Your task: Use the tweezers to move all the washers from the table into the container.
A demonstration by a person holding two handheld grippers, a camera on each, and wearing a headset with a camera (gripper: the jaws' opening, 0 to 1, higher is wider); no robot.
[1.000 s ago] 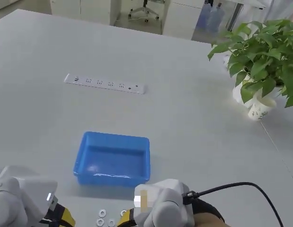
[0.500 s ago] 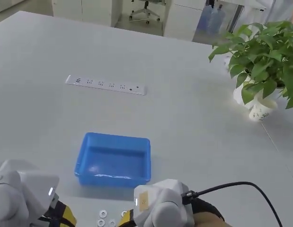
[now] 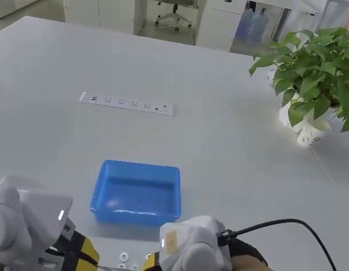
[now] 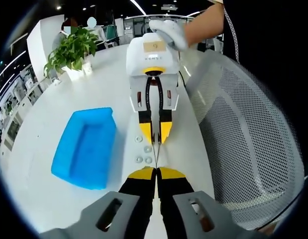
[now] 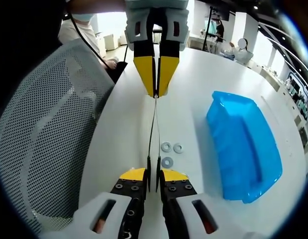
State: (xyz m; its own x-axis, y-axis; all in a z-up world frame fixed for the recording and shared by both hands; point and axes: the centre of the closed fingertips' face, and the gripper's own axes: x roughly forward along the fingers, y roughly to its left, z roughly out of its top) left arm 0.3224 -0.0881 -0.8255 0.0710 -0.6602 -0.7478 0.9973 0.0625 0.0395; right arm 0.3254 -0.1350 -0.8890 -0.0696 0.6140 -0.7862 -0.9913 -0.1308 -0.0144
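At the near left of a pale grey table (image 3: pixel 230 147), the left gripper (image 4: pixel 156 172) has its yellow-tipped jaws pressed tight together on one end of the tweezers (image 5: pixel 153 124). The tweezers are thin and dark: two slim metal arms that meet at the left gripper's end and stand slightly apart at the other. Their long axis runs straight from one gripper to the other, along the near edge of the table and over its surface.

Just beside that line, on the side toward the container (image 3: pixel 136 192), several washers (image 5: pixel 167 162) lie flat on the table. They are small silver rings, close together but mostly apart from one another. The container is a shallow, open, blue rectangular tray, standing near the washers with open table between them.

The right gripper (image 5: pixel 153 175) faces the left one, its jaws closed in on the tweezers' two spread arms and pinching them. A black cable (image 3: pixel 275 226) trails from it to the right.

Beyond the container, well apart, lies a white power strip (image 3: pixel 127 103). At the far right stands a leafy potted plant (image 3: pixel 315 79). A mesh chair (image 4: pixel 243 149) back sits behind the grippers, off the table's near edge.
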